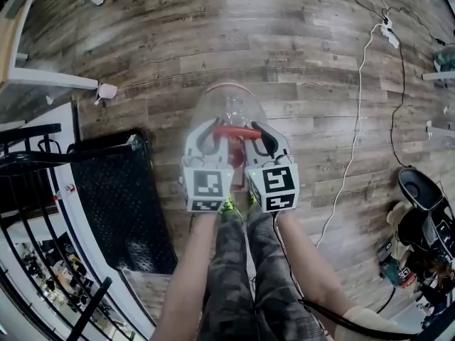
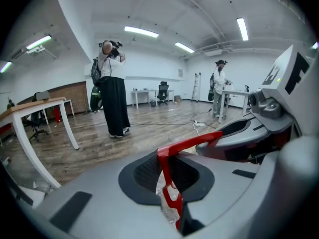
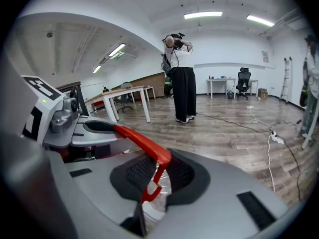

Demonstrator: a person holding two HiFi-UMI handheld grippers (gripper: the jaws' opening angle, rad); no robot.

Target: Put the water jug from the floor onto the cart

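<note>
1. The left gripper (image 2: 167, 179) holds its jaws nearly together; its dark pads (image 2: 144, 173) press on 1 end of the red handle (image 2: 193, 141).
2. The right gripper (image 3: 153, 177) is just as narrowly closed and clamps the other end of the same handle.
3. The 2 grippers sit side by side, almost touching, with the handle bridging the gap between them and their marker cubes turned toward the person.
4. The water jug (image 1: 229, 105), clear and rounded, hangs under the handle, just ahead of the grippers and over the wooden floor (image 1: 306, 55).
5. The cart (image 1: 121, 190), a black mesh shelf in a white frame, stands to the left of the jug and apart from it.
6. The person's legs in camouflage trousers (image 1: 245, 275) stand behind the grippers.
7. A white cable (image 1: 355, 141) trails across the floor on the right.
</note>
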